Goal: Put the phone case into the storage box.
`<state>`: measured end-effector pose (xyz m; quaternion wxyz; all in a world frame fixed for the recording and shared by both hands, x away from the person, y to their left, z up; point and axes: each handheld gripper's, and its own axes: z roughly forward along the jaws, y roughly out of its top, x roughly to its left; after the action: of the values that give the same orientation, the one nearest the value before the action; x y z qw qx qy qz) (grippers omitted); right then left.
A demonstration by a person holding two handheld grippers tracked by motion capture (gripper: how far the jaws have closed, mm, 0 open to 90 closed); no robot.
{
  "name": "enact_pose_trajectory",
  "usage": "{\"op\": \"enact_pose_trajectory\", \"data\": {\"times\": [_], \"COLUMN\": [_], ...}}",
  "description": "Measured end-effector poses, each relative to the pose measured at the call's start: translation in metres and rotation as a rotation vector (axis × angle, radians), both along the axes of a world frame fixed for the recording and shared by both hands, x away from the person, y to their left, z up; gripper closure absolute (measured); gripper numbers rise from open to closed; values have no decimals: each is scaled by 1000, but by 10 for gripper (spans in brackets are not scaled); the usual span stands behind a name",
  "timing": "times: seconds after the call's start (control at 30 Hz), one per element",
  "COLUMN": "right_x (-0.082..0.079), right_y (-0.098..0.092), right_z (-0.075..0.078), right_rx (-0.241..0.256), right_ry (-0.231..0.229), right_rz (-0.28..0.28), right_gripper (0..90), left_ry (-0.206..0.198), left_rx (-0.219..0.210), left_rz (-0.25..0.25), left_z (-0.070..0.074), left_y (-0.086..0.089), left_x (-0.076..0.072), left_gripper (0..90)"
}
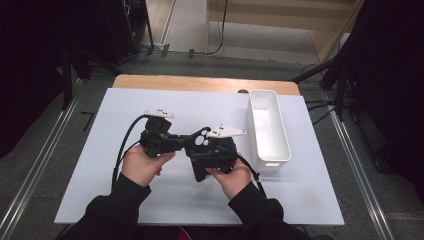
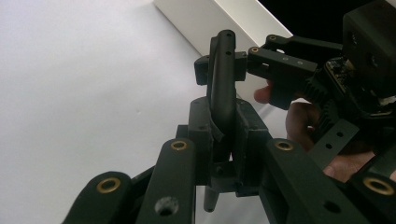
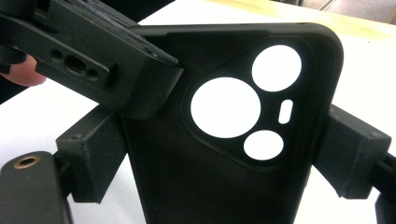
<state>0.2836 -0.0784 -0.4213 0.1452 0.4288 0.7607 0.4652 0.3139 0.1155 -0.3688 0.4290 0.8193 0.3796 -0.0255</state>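
A black phone case (image 1: 200, 139) with round camera cutouts is held above the white table top (image 1: 95, 170), with both grippers on it. My left gripper (image 1: 186, 140) comes in from the left and is shut on the case. In the left gripper view the case (image 2: 223, 84) stands edge-on between that gripper's (image 2: 224, 140) pads. My right gripper (image 1: 207, 150) is shut across the case's two long sides. In the right gripper view the case's back (image 3: 219, 182) faces the camera, clamped between that gripper's (image 3: 224, 161) pads, and the left gripper's finger (image 3: 116, 70) pinches its upper left corner.
A long white bin (image 1: 269, 127) lies on the table to the right of the grippers, its wall showing as (image 2: 205, 18) in the left gripper view. The person's hands (image 1: 142, 165) hold both grippers near the table's middle. A wooden edge (image 1: 200, 82) runs along the back.
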Motion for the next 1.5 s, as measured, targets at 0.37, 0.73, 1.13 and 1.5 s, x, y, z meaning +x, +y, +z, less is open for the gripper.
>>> {"op": "enact_pose_trajectory", "data": {"times": [0.37, 0.73, 1.13, 1.5], "right_x": [0, 1, 5, 10], "right_y": [-2, -3, -13, -25], "right_z": [5, 4, 5, 9], "right_rx": [-10, -12, -2, 9], "right_ry": [6, 15, 23, 25], "right_rz": [21, 37, 28, 23], "right_gripper": [119, 120, 120, 120], "left_ry": [-8, -31, -22, -28], "left_rx": [-21, -57, -66, -95], "left_rz": [-7, 4, -16, -98], "left_z": [2, 14, 19, 15], "left_y": [0, 9, 16, 18], "left_x": [-2, -2, 0, 4], "left_gripper": [769, 697, 568, 354]}}
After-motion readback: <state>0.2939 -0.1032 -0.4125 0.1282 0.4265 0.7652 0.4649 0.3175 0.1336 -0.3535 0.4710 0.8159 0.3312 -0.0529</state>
